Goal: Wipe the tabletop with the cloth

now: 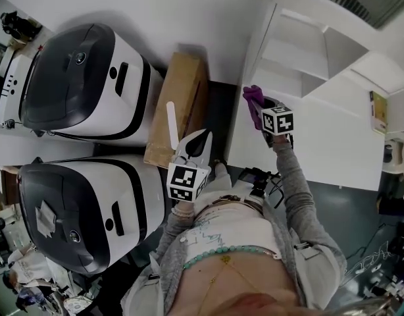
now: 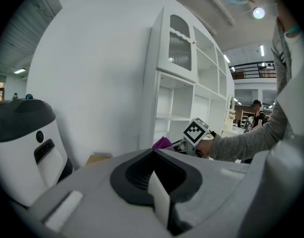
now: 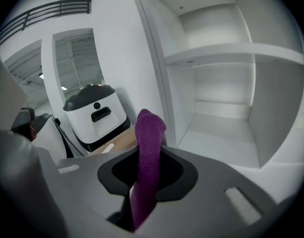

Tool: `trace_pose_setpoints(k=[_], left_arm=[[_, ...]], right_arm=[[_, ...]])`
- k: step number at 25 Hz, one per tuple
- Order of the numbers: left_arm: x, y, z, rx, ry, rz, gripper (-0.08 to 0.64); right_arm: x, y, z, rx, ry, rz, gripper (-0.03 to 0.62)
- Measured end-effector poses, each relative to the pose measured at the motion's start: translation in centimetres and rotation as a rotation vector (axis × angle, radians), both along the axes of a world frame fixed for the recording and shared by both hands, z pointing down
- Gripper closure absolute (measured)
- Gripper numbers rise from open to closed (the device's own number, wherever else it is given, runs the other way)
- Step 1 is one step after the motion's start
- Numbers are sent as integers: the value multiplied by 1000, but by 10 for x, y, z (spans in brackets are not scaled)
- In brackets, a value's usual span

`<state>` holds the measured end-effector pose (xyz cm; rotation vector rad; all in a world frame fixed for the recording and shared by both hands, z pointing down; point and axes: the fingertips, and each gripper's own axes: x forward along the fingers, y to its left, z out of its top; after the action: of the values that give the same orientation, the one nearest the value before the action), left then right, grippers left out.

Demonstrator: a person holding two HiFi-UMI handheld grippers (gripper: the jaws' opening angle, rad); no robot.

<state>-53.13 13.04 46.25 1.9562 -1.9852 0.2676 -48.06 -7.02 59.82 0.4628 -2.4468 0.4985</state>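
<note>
Now the purple cloth (image 3: 148,152) is up in the air, just in front of the white shelf unit (image 3: 231,53), close to its open bottom box. The right gripper (image 1: 260,110) is squeezing the cloth tight. A long bit of cloth sticks up out of the jaws and flops a little at the top. The cube with black and white squares (image 1: 278,120) sits on this gripper, on the side away from the shelf unit. A grey sleeve (image 1: 301,196) goes from there back to the person. The left gripper (image 1: 199,140) is farther from the shelf unit, off to its left and close to the person's body. Its jaws are pressed together with nothing between them. It has a cube with squares (image 1: 186,182) too. A brown cardboard box (image 1: 182,97) stands by the wall, to the left of the shelf unit, and a thin white strip (image 1: 170,124) lies on top of it. Two big white and black machines (image 1: 83,78) (image 1: 83,206) stand side by side past the box, well away from the shelf unit.
</note>
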Motion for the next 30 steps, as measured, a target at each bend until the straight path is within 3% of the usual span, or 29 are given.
trace_pose_setpoints(k=[8,14,22,30], left_arm=[[-20,11,13,-30,34,-84,560],[-27,13,21,-42,52,-104,560],[-24,11,26,-58,66,-93,560],[-20,8,32,-69,66,-78,560]], right_arm=[[-15,-23,52,-38,138,95,500],[-20,-38,83,-73,192,151,502],[-29,-48,111,-18,318,65,501],[-33,-47,115,9,322,-98,497]])
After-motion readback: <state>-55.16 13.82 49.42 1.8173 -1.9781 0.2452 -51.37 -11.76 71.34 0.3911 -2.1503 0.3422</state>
